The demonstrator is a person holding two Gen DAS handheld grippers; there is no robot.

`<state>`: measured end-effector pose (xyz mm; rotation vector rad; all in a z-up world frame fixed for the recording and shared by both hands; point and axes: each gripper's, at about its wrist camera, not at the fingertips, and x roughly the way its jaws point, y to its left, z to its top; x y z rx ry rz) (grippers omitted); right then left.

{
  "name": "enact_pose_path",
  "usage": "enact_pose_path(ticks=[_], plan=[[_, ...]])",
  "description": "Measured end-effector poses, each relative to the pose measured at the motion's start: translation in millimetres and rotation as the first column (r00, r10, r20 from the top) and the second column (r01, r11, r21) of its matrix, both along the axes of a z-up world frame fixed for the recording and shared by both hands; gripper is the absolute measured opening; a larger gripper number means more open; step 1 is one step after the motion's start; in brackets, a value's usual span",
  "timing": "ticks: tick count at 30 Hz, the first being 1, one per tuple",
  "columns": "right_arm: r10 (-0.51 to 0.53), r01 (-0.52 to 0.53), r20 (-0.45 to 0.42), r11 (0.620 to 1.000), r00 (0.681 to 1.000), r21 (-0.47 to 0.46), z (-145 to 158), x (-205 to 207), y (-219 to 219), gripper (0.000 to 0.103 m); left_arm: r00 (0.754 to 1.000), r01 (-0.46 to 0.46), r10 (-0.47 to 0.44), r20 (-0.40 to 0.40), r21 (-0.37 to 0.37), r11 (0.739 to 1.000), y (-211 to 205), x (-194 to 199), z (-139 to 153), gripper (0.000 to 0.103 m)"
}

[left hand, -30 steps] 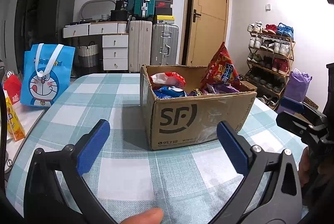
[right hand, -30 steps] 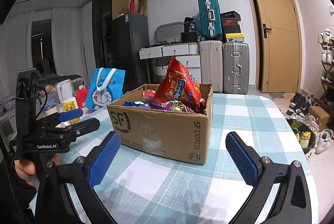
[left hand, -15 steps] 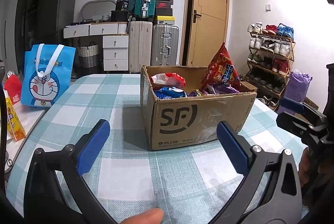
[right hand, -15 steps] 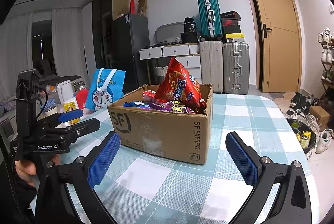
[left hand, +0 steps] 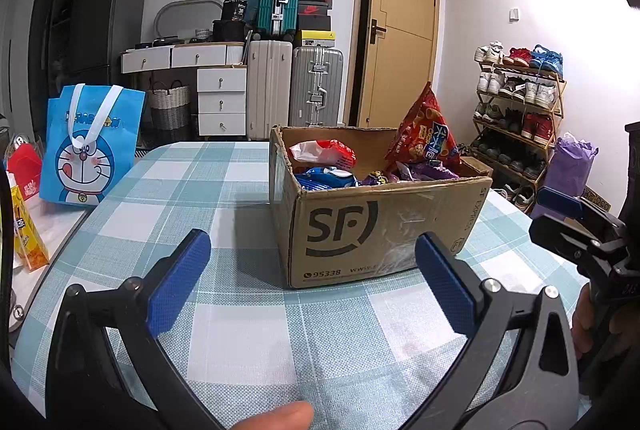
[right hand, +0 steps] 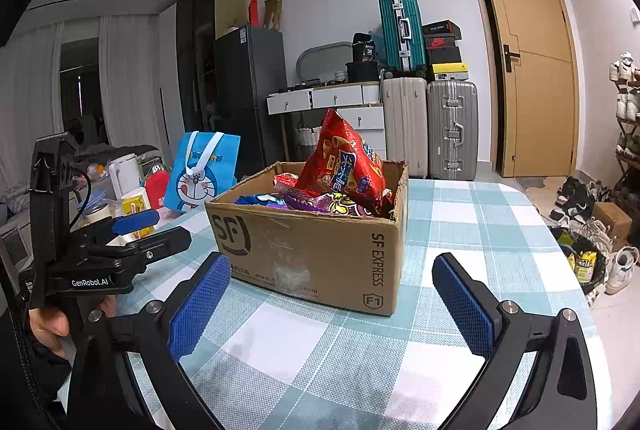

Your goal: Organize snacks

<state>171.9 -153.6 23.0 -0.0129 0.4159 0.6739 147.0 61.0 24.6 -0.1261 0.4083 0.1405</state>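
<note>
An open brown cardboard box (left hand: 380, 226) (right hand: 316, 250) stands on the checked tablecloth, holding several snack bags. A tall red chip bag (left hand: 424, 133) (right hand: 344, 161) sticks up at its far right; a red-white bag (left hand: 324, 153), a blue bag (left hand: 328, 177) and purple packets (right hand: 332, 201) lie lower inside. My left gripper (left hand: 312, 286) hovers open in front of the box with nothing between its blue pads. My right gripper (right hand: 330, 306) is open too, near the box's right front corner, and it shows at the right edge of the left wrist view (left hand: 580, 226).
A blue cartoon tote bag (left hand: 90, 145) stands at the table's left edge beside a red carton (left hand: 24, 165) and a yellow packet (left hand: 26, 230). Suitcases (left hand: 296, 85), drawers and a door stand behind; a shoe rack (left hand: 516, 109) is right. The checked table (left hand: 240, 330) lies under both grippers.
</note>
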Motion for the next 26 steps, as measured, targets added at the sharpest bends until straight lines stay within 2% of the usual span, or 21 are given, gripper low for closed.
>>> enact_pose_path(ticks=[26], plan=[[0.000,0.000,0.000,1.000,1.000,-0.001,0.1,-0.1,0.3,0.103,1.000,-0.001,0.001,0.008,-0.007,1.000,2.9,-0.5,-0.1,0.102]])
